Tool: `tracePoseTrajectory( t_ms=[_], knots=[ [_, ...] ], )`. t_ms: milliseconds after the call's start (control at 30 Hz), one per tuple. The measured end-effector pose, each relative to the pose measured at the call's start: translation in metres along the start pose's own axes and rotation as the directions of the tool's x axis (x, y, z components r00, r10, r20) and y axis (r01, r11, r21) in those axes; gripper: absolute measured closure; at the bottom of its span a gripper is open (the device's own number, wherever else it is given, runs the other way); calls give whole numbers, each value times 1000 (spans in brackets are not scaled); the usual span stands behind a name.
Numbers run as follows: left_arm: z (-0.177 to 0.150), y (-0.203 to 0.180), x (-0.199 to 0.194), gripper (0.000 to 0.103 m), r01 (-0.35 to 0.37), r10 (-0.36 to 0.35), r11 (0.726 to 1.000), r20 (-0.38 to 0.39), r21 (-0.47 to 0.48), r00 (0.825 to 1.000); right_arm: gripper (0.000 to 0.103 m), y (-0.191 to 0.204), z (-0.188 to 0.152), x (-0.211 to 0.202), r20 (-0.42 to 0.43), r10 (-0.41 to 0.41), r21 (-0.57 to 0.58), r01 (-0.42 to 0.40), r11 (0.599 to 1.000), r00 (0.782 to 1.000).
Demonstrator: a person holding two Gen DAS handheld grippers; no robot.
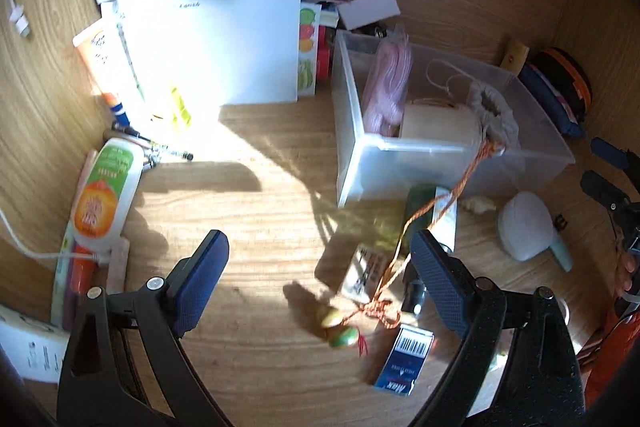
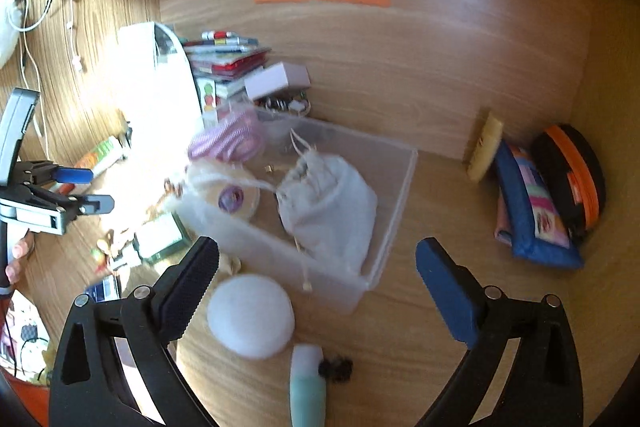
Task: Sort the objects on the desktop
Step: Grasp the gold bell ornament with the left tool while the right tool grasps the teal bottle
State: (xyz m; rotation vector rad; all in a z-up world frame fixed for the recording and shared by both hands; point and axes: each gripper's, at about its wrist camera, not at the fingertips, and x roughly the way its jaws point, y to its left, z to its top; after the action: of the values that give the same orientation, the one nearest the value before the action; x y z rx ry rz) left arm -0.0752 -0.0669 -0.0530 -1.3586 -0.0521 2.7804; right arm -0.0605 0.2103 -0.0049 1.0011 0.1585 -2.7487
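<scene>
In the left wrist view my left gripper (image 1: 320, 247) hangs open over the wooden desk. Below it lie two green beads (image 1: 338, 327) on an orange cord (image 1: 460, 185), a small card (image 1: 364, 273) and a blue staples box (image 1: 404, 359). The cord runs up into a clear plastic bin (image 1: 420, 167). My right gripper (image 2: 316, 255) is open and holds nothing. It points at the near corner of the same bin (image 2: 396, 203), which holds a white drawstring pouch (image 2: 332, 203) and a cream spool (image 2: 232, 197). A white round pad (image 2: 250, 315) lies by its left finger.
White papers (image 1: 208, 39) and a lotion tube (image 1: 104, 195) lie at the left. A book stack (image 2: 228, 57) stands behind the bin. A blue pencil case (image 2: 532, 223) and a black-orange round case (image 2: 572, 175) lean at the back right. A teal tube (image 2: 308, 387) lies near the front.
</scene>
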Motion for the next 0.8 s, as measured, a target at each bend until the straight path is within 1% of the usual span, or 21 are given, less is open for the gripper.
tracePoseTrajectory(
  t_ms=[133, 300, 467, 533, 567, 600, 633, 667, 733, 800],
  knots=[
    [-18, 5, -3, 10, -14, 14, 1000, -2, -5, 1000, 5, -1, -19, -3, -41, -17, 10, 18, 1000, 999],
    [-35, 12, -5, 10, -13, 12, 1000, -14, -24, 1000, 5, 3, -45, -2, -97, -24, -10, 23, 1000, 995],
    [-47, 15, -6, 10, -4, 4, 1000, -10, -30, 1000, 9, 7, -65, -1, -141, -19, -15, 17, 1000, 990],
    [-51, 14, -7, 10, 3, -3, 1000, -6, -31, 1000, 19, 6, -70, 0, -164, 3, -6, -4, 1000, 986],
    [-53, 13, -6, 10, 7, -7, 1000, -4, -30, 1000, 22, 5, -71, 1, -174, 20, 2, -20, 1000, 985],
    [-54, 13, -6, 11, 11, -11, 1000, -5, -28, 1000, 28, 3, -73, 2, -187, 38, 13, -37, 999, 982],
    [-55, 12, -5, 14, 16, -16, 1000, -5, -27, 1000, 33, 3, -74, 4, -198, 52, 24, -48, 999, 979],
    [-55, 11, -4, 21, 24, -24, 999, -9, -24, 1000, 36, 2, -75, 5, -206, 61, 35, -55, 998, 977],
    [-56, 11, 0, 30, 42, -43, 999, -27, -21, 999, 45, 1, -76, 8, -218, 71, 47, -62, 997, 973],
    [-58, 11, 4, 35, 54, -55, 998, -37, -23, 998, 49, 2, -77, 11, -232, 76, 53, -66, 996, 970]
  ],
)
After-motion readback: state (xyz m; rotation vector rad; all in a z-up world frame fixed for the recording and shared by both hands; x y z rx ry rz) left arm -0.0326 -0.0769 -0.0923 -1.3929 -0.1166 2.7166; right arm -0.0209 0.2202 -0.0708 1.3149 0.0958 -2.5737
